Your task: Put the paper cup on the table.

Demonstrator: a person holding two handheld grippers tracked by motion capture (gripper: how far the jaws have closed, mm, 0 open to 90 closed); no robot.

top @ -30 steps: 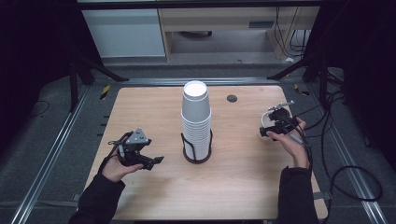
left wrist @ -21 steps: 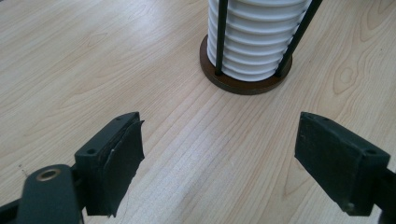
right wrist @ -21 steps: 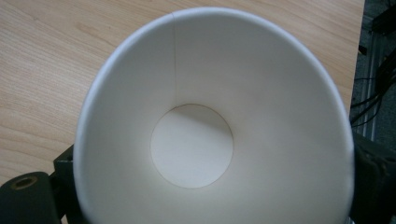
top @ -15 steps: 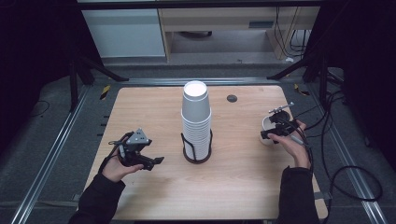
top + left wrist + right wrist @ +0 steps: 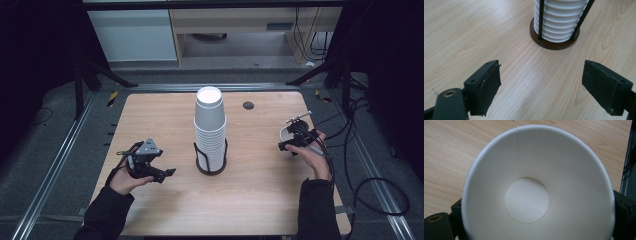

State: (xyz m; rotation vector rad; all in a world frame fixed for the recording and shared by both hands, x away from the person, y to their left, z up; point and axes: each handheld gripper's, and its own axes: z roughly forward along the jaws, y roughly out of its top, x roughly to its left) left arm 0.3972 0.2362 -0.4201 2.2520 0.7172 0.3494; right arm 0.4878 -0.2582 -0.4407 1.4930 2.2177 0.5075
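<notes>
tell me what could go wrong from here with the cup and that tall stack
1. The right tool holds a thin paper cup by its walls; squeezing harder could crush it.
2. That cup sits near the table's right edge, so a slip could drop it to the floor.
3. The cup stack rises well above its holder; a bump could topple it.

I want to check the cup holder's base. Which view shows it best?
The left gripper view: the round dark base and its black rods are close and sharp. The high view shows it small, under the cup stack.
</notes>
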